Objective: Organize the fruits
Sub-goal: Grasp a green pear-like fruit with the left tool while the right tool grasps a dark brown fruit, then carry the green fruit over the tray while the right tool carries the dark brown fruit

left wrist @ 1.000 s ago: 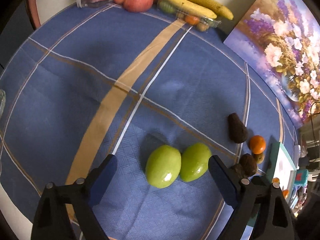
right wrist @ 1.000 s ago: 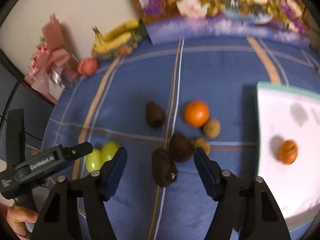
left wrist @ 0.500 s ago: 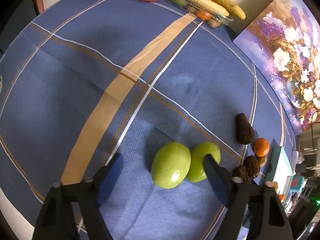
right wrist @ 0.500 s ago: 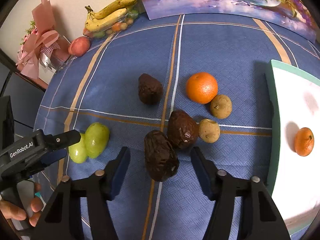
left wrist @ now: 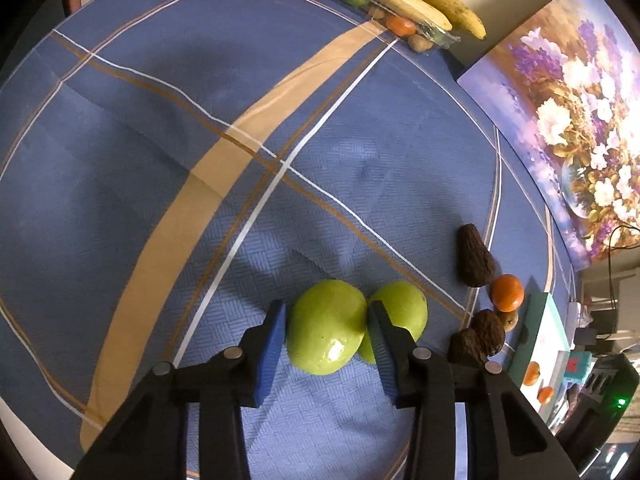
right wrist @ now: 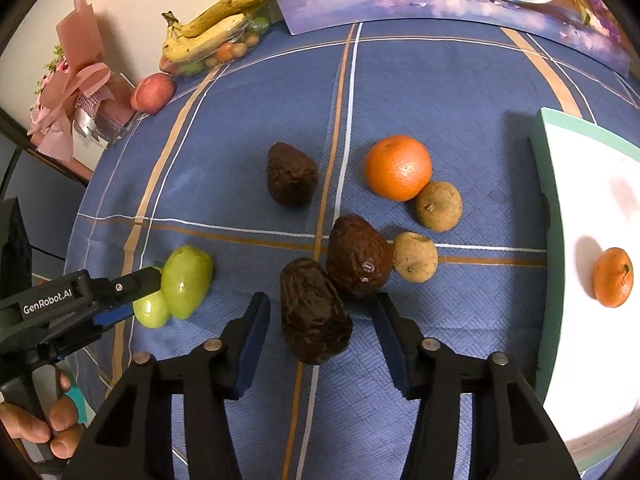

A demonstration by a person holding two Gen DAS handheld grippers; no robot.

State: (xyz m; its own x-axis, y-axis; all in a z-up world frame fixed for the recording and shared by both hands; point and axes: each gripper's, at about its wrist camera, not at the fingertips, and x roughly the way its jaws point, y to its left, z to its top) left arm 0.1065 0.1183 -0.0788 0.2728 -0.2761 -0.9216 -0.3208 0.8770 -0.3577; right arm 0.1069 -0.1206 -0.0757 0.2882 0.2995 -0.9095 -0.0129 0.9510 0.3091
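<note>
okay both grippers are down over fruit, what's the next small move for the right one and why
Probably close the right gripper a little more: its jaws have just been closing, yet gaps show beside the dark avocado between them, so it isn't gripped.

black grippers, blue pads (silver screws)

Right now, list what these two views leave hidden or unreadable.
- Left wrist view: the second green fruit is partly hidden by the left gripper finger.
- Left wrist view: tray cut by frame edge.
- Right wrist view: packaged small fruits under bananas too small to identify.
</note>
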